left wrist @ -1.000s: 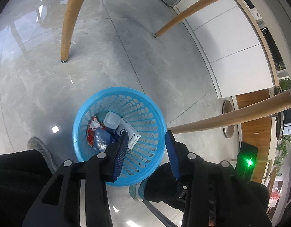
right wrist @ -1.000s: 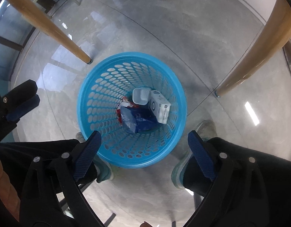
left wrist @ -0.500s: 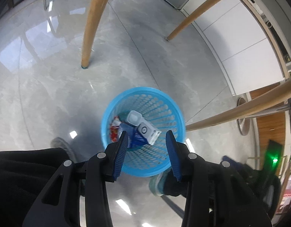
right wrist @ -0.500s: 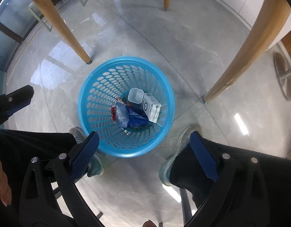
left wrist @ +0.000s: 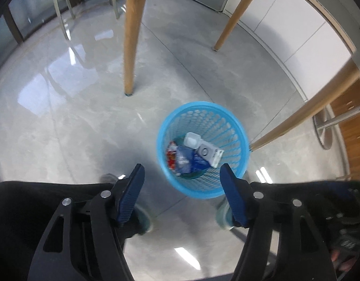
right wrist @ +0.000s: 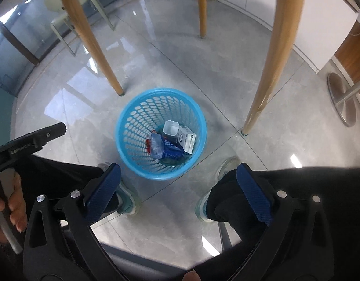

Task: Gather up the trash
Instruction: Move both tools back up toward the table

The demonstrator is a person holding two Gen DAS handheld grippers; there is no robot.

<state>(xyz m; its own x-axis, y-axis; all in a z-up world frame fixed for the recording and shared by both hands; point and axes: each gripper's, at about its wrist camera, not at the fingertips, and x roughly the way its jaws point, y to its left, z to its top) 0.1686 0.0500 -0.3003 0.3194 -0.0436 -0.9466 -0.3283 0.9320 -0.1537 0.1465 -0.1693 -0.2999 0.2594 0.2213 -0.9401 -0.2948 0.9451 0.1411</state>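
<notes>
Print on the white carton (right wrist: 187, 139) is too small to read. It lies with a blue packet (right wrist: 170, 151) inside the blue perforated basket (right wrist: 133, 126). The left gripper (left wrist: 182, 180), whose jaws have just been opening, and the right gripper (right wrist: 178, 175) are both spread and empty.

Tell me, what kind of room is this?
Probably a dining area or office break room. Wooden table legs stand on a shiny tiled floor, white cabinets line the wall, and a blue bin holds trash.
</notes>
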